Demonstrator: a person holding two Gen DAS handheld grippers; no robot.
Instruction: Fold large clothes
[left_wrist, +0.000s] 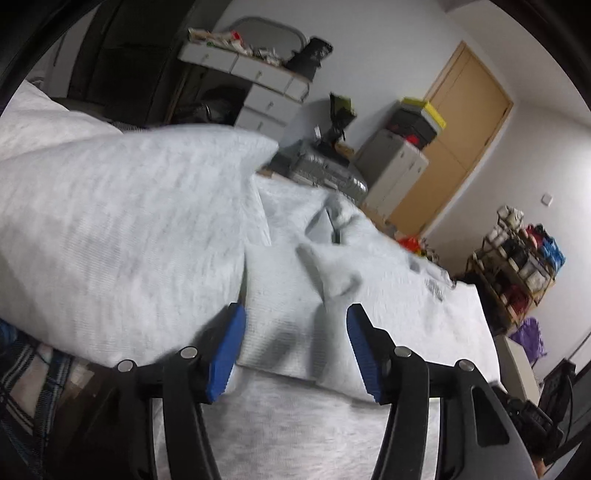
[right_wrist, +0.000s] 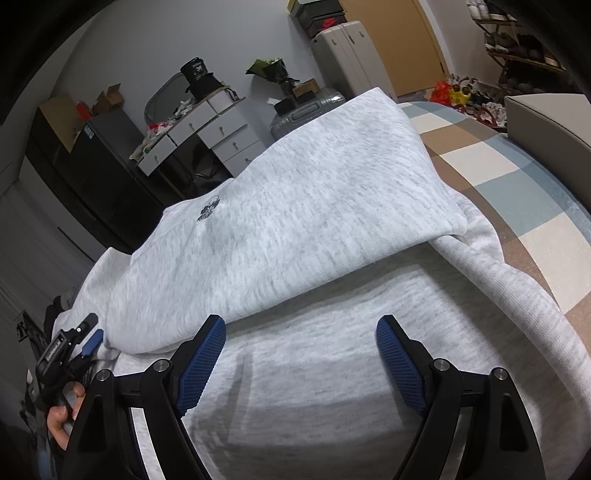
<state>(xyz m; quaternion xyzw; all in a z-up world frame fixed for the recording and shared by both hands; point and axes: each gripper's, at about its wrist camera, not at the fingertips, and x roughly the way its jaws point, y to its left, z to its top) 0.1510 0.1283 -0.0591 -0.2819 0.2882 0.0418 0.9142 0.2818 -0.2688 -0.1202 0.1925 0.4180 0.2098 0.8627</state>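
The left gripper (left_wrist: 295, 350) hangs with its blue pads spread apart over a raised fold of the grey sweatshirt (left_wrist: 122, 221), not pinching it. The right gripper (right_wrist: 301, 363) is spread wide above bare cloth. The sweatshirt (right_wrist: 295, 206) lies folded over itself, reaching the bed's (right_wrist: 517, 177) checked left edge.

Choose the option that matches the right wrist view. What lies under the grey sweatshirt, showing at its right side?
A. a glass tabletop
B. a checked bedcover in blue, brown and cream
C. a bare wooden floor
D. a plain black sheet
B: beyond the grey sweatshirt, a checked bedcover shows blue, brown and cream squares.
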